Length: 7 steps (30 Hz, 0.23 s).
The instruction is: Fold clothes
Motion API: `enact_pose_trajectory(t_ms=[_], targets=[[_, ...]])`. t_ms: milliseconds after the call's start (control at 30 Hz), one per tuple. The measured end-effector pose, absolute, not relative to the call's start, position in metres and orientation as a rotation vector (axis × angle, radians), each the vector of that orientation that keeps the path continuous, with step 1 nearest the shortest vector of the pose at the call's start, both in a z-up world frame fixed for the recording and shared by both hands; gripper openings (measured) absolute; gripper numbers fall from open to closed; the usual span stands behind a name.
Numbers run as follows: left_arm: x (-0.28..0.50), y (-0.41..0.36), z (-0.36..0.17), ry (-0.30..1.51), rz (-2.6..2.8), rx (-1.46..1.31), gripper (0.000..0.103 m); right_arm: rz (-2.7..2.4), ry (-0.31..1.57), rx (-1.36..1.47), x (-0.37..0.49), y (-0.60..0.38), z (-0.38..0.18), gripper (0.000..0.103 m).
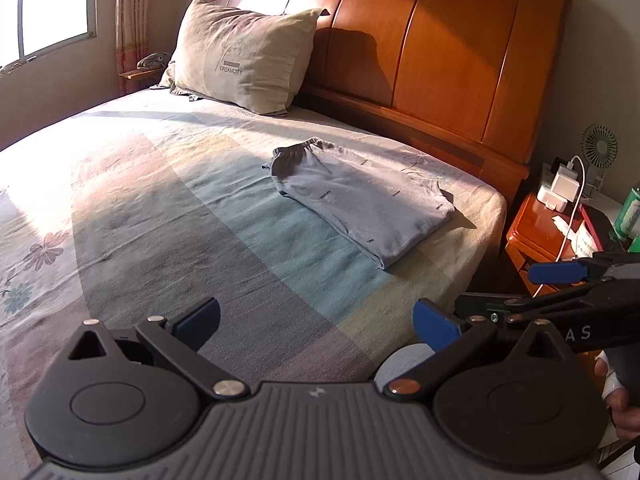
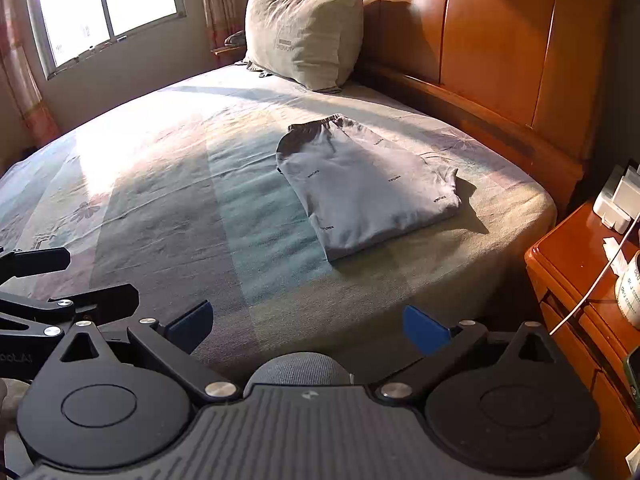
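A grey-blue garment point(image 1: 360, 196) lies folded into a flat rectangle on the bed point(image 1: 168, 216), near the headboard side; its dark waistband end points toward the pillow. It also shows in the right wrist view point(image 2: 368, 188). My left gripper point(image 1: 318, 320) is open and empty, held back from the garment above the bed's near part. My right gripper point(image 2: 308, 326) is open and empty, also held back near the bed edge. The right gripper shows at the right edge of the left wrist view point(image 1: 532, 288), and the left gripper shows at the left edge of the right wrist view point(image 2: 80, 280).
A beige pillow point(image 1: 244, 56) leans on the wooden headboard point(image 1: 440, 52). A wooden nightstand point(image 2: 580, 264) at the right holds chargers point(image 1: 560, 184), a white cable, a small fan point(image 1: 599, 146) and bottles. A window point(image 2: 104, 4) with curtains is at the far left.
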<state>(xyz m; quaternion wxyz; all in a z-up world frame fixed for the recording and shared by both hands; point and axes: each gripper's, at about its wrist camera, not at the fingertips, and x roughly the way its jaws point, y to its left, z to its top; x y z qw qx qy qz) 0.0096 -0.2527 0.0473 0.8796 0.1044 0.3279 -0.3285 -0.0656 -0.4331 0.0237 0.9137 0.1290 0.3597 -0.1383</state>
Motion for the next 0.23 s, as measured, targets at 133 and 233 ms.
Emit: enact_pose_trajectory(t_ms=[133,233], targets=[[0.0097,-0.2535,0.0471,0.686,-0.686,0.221,0.102,-0.283,0.74,0.263,-0.066,-0.4317,0.024,0.103],[0.0099,-0.2536,0.0472,0.686,-0.686,0.221,0.102,-0.283,0.742,0.262,-0.0658,-0.4317,0.0237,0.103]])
